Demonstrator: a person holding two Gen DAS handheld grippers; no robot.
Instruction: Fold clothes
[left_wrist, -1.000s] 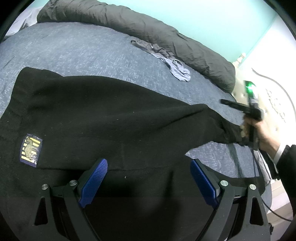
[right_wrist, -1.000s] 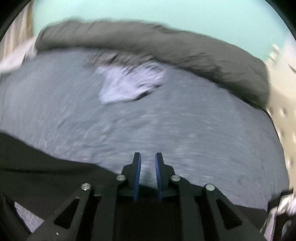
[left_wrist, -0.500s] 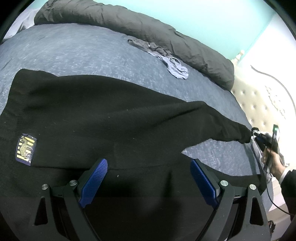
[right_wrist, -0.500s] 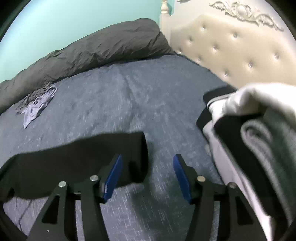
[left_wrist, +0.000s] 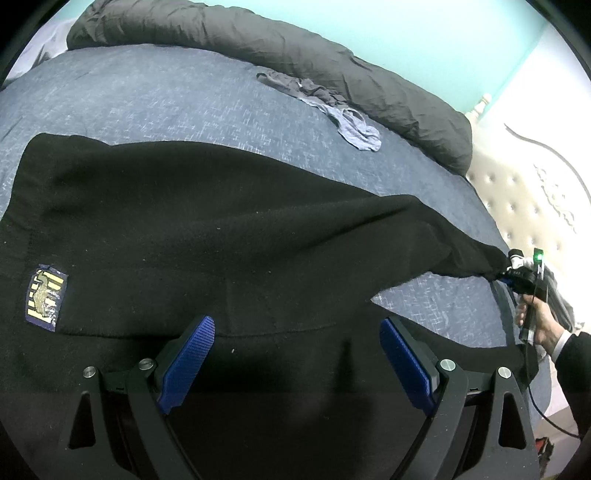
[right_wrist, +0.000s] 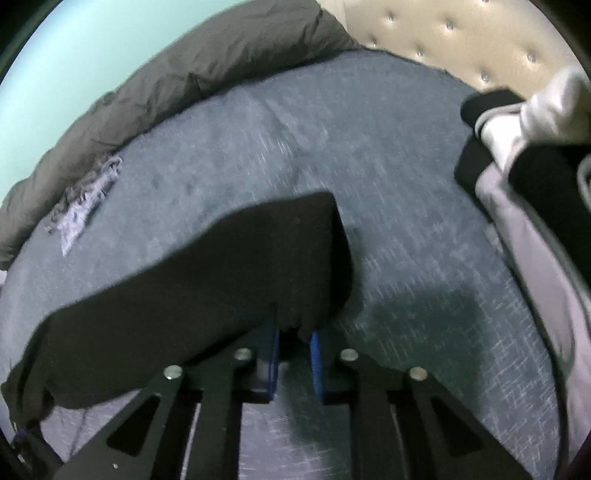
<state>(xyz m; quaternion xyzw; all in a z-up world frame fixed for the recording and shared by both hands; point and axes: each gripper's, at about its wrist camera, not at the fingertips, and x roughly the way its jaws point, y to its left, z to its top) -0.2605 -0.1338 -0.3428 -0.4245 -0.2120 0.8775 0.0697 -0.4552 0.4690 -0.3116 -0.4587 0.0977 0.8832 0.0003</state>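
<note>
Sleeve (right_wrist: 236, 280) of the black top (left_wrist: 184, 236), spread on the bed (left_wrist: 155, 103), sits between the closing right tongs (right_wrist: 295, 350) at 6 o'clock; left tongs (left_wrist: 295, 354) gape, empty. Best pinch the cuff fully before folding it inward

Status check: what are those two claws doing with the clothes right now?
Left gripper open above black fleece garment. Right gripper jaws closing on its sleeve end. Nothing in the way.

One black garment (left_wrist: 221, 229) lies under the left gripper (left_wrist: 297, 362), its one sleeve (right_wrist: 229, 280) reaching between the right gripper's (right_wrist: 295, 350) closing blue pads. Two grippers show. Beyond them lie one small grey-blue garment (left_wrist: 347, 118), one dark grey duvet (left_wrist: 295, 51), and one stack of folded clothes (right_wrist: 535, 147) to the right.
</note>
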